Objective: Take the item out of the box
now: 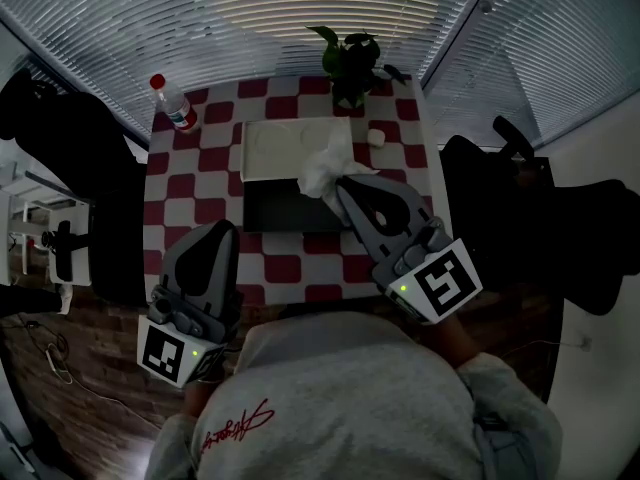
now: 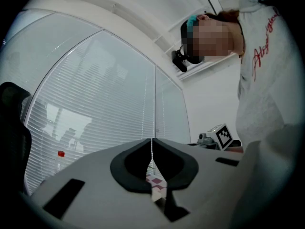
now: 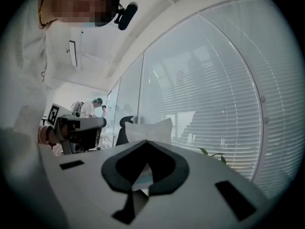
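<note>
Head view: your right gripper [image 1: 346, 182] clamps the white tissue [image 1: 325, 166], which fans toward eleven o'clock over the black box [image 1: 285, 211]. Your left gripper [image 1: 224, 228], closed and empty, lies farther off at seven o'clock.

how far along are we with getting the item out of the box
Done: the box lies open, and the right gripper is shut on the crumpled white sheet. In hand: the sheet is held up over the box. Left: carry it clear and set it down. The left gripper is shut and empty.
</note>
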`<state>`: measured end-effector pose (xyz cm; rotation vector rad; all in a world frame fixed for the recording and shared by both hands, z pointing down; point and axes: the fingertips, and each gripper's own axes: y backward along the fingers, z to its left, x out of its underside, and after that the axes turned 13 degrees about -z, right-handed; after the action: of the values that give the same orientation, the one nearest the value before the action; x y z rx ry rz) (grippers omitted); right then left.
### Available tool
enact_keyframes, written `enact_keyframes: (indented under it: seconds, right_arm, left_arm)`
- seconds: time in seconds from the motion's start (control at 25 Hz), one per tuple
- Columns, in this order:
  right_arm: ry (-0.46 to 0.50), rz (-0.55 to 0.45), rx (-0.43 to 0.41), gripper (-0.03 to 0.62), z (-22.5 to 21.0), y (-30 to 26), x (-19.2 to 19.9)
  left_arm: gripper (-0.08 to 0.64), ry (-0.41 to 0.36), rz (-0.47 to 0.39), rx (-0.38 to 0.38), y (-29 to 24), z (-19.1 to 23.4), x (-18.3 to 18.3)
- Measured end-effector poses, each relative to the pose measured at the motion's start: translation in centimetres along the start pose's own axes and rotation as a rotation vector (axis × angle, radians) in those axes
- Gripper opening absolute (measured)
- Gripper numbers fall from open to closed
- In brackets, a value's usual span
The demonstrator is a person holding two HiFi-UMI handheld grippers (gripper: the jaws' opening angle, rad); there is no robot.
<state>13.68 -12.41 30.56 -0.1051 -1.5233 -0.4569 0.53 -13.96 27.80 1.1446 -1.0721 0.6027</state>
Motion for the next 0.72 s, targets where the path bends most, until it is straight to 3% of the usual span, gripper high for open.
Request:
enact_keyframes:
  seconds: [0.72]
  right_arm:
    - [0.000, -0.054, 0.028, 0.011, -1.1, 1.1, -1.7]
  left_arm:
    - [0.018, 0.017, 0.014, 0.032, -1.4, -0.4, 0.8]
